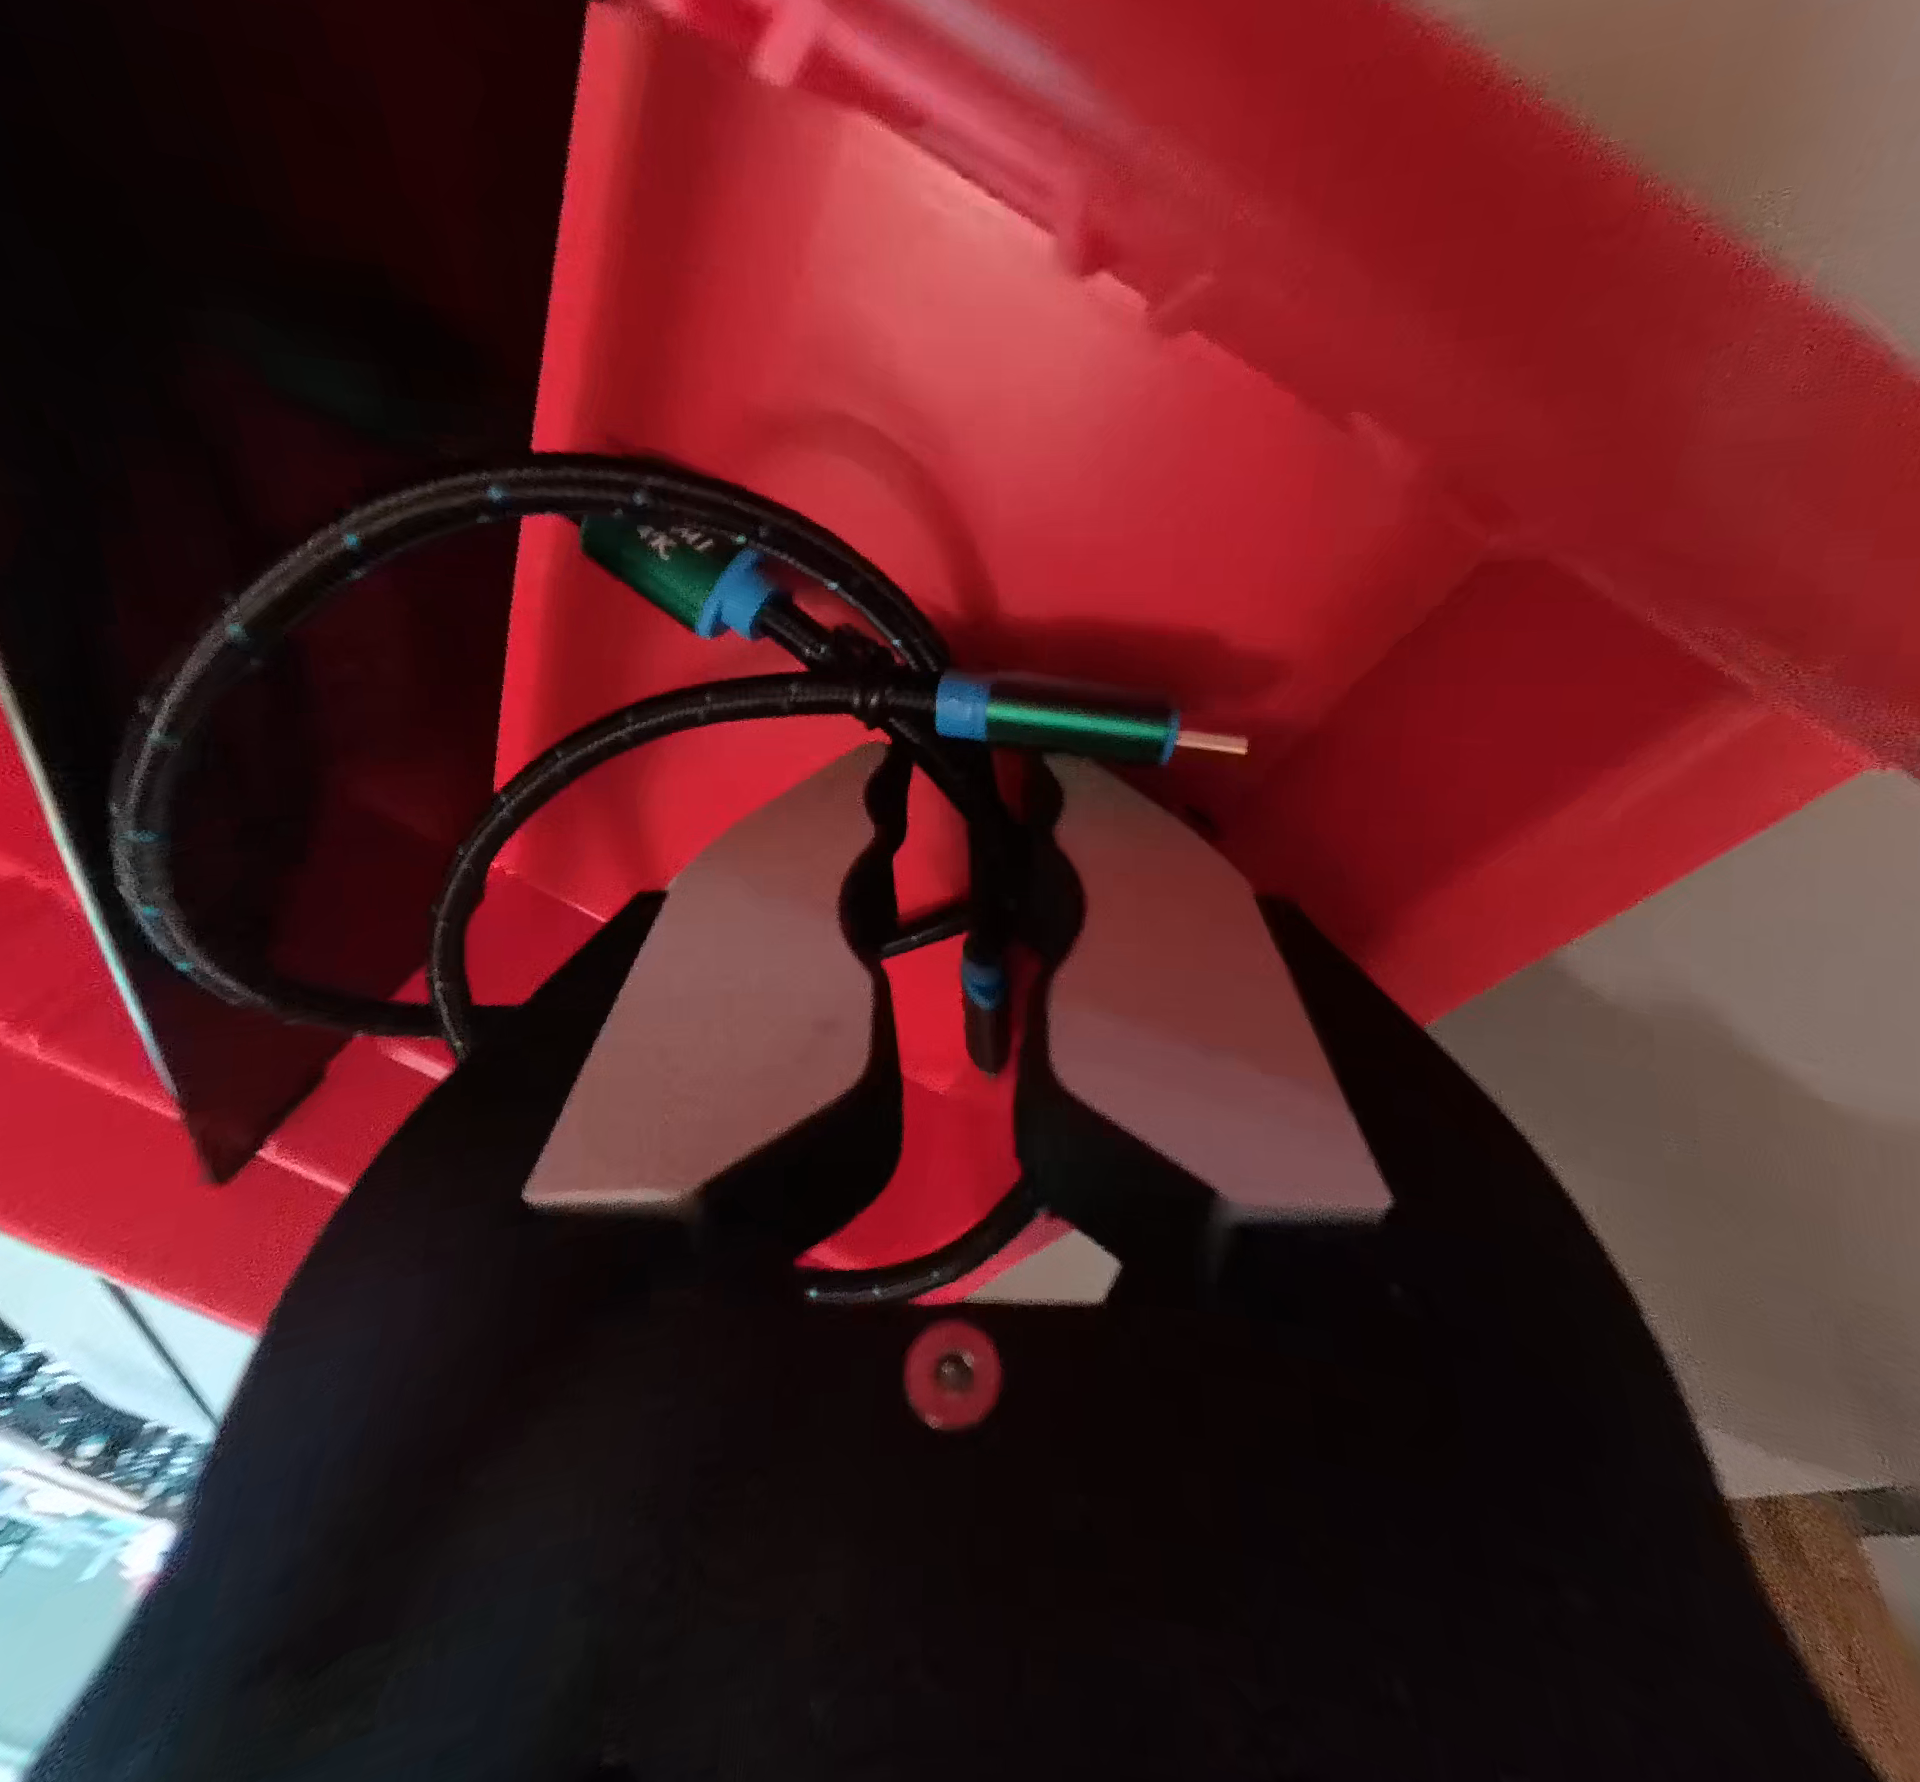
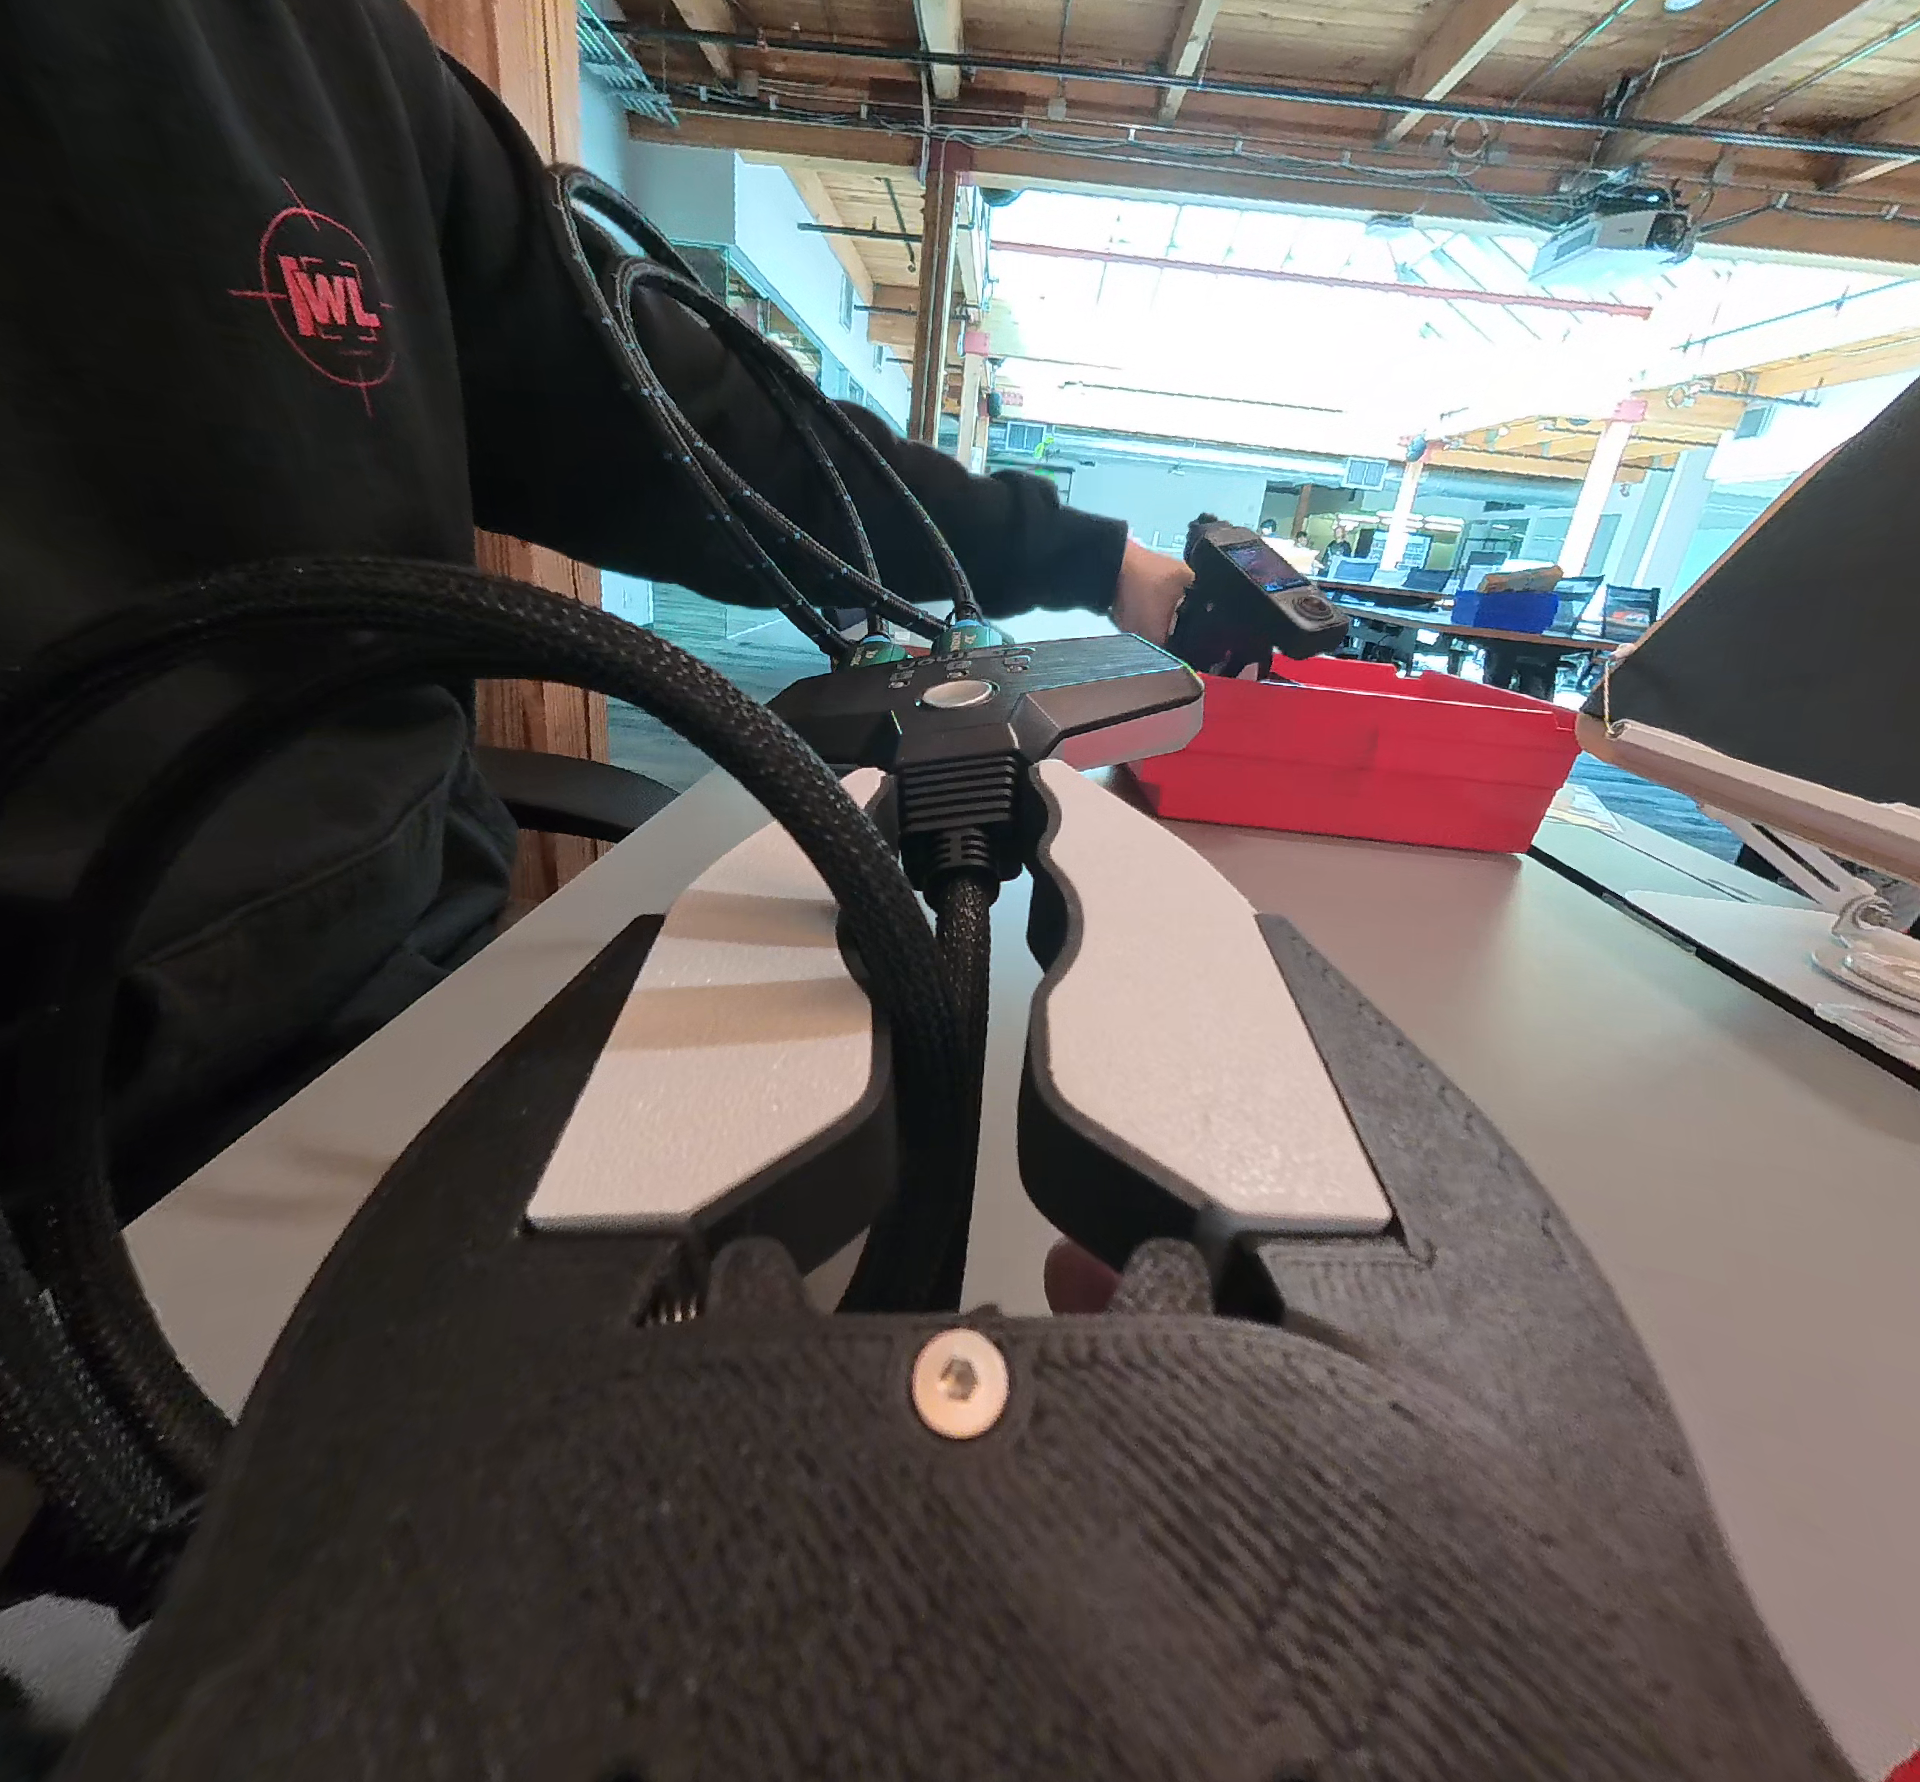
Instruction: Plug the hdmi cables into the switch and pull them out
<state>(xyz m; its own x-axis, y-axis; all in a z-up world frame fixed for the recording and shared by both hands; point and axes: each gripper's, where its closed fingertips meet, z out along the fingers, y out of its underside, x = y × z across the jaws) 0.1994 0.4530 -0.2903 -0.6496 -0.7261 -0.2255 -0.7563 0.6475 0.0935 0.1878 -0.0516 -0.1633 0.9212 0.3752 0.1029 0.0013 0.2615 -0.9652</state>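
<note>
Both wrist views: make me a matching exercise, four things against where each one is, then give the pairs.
Things:
1. switch
2. coiled cable
3. red bin
4. left gripper

Places:
A. on the grey table, behind the switch
B. shut on the coiled cable, over the red bin
C. pinched by its cable end in the right gripper
D. tied in a bundle, its gold-tipped plug free

Pairs: 1-C, 2-D, 3-A, 4-B
</note>
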